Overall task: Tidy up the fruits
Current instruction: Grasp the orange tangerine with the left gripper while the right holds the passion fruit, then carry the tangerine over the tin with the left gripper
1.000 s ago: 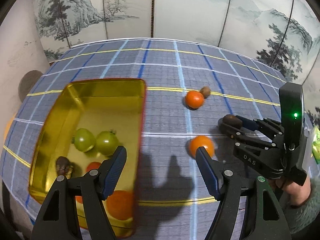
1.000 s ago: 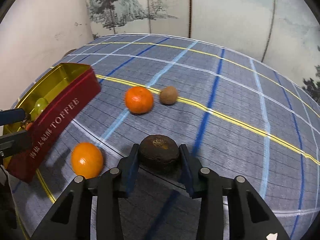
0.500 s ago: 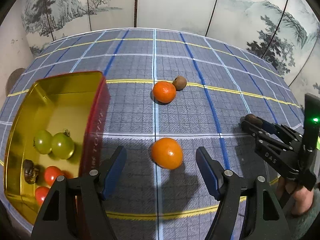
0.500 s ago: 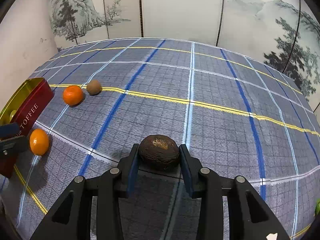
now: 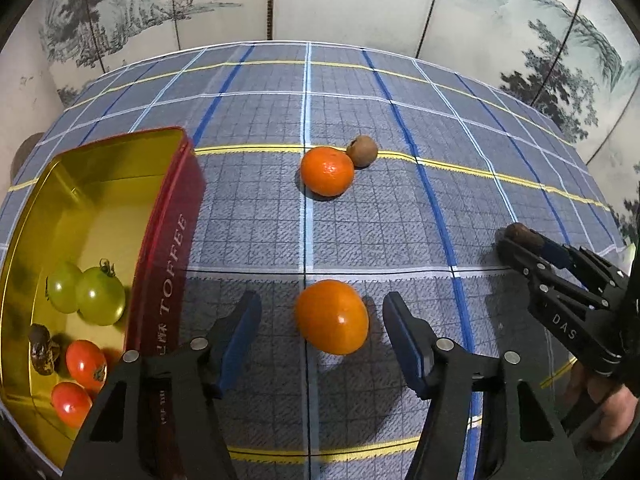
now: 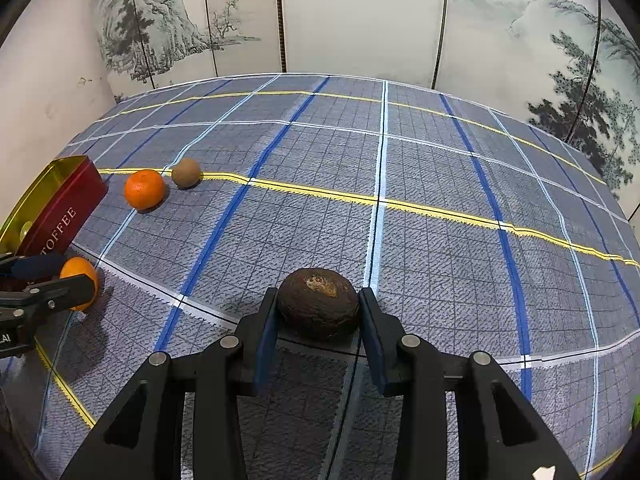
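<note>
Two handheld grippers work over a blue plaid tablecloth (image 6: 440, 248). Nearest the right wrist camera, the right gripper (image 6: 319, 316) is clenched on a dark brown, rough-skinned fruit (image 6: 318, 308), its blue-padded fingers (image 6: 266, 332) pressing both sides; whether the fruit rests on the cloth or hangs just above it cannot be told. Seen from the left wrist camera, that same gripper (image 5: 516, 240) reaches in from the right edge with the brown fruit (image 5: 518, 234) at its tip.

Close to the left wrist camera, the left gripper (image 5: 322, 316) is spread wide, fingers (image 5: 240, 328) released, with a near orange (image 5: 332, 316) lying on the cloth between them, untouched by either pad. In the right view, the orange (image 6: 78, 280) shows partly behind the left gripper's fingers (image 6: 56, 288).

Just left of that gripper sits a red tin (image 5: 168, 240) lettered TOFFEE, gold inside. It holds two green tomatoes (image 5: 100, 300), two red tomatoes (image 5: 84, 364) and a small dark brown fruit (image 5: 42, 354) by its near wall.

Farther back, a second orange (image 5: 327, 171) lies on the cloth, a small brown kiwi (image 5: 362, 151) touching or nearly touching its far right side, on a yellow stripe. Beyond the table stands a folding screen (image 6: 360, 20) painted with ink trees and mountains.
</note>
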### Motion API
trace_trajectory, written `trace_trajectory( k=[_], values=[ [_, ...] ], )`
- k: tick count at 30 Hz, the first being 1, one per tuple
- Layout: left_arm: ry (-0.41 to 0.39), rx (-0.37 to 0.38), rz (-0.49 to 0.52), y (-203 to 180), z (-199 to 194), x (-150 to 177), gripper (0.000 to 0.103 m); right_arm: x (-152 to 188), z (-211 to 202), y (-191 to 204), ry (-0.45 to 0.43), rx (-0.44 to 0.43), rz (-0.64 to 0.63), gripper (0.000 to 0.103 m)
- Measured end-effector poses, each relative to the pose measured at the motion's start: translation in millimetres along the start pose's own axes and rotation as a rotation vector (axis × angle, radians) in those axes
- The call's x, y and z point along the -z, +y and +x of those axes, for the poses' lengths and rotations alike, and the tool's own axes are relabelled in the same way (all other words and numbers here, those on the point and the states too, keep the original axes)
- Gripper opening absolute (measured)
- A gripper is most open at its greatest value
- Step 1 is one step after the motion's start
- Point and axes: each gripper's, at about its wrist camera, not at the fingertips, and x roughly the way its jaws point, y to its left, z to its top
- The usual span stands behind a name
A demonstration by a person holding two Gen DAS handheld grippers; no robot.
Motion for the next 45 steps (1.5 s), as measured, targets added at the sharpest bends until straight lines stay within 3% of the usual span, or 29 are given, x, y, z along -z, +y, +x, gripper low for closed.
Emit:
trace_trajectory(
  k=[15,45],
  values=[
    [0.022,0.016,0.012,-2.3,7.4,3.1,0.039,-0.7,0.5,-0.4,-0.001,-0.012,0.01,0.037],
    [-0.049,0.0,0.063,-6.1,-30.3,7.2,0.037,-0.9,0.9,1.5,0.0,-0.009,0.009,0.037]
  ],
)
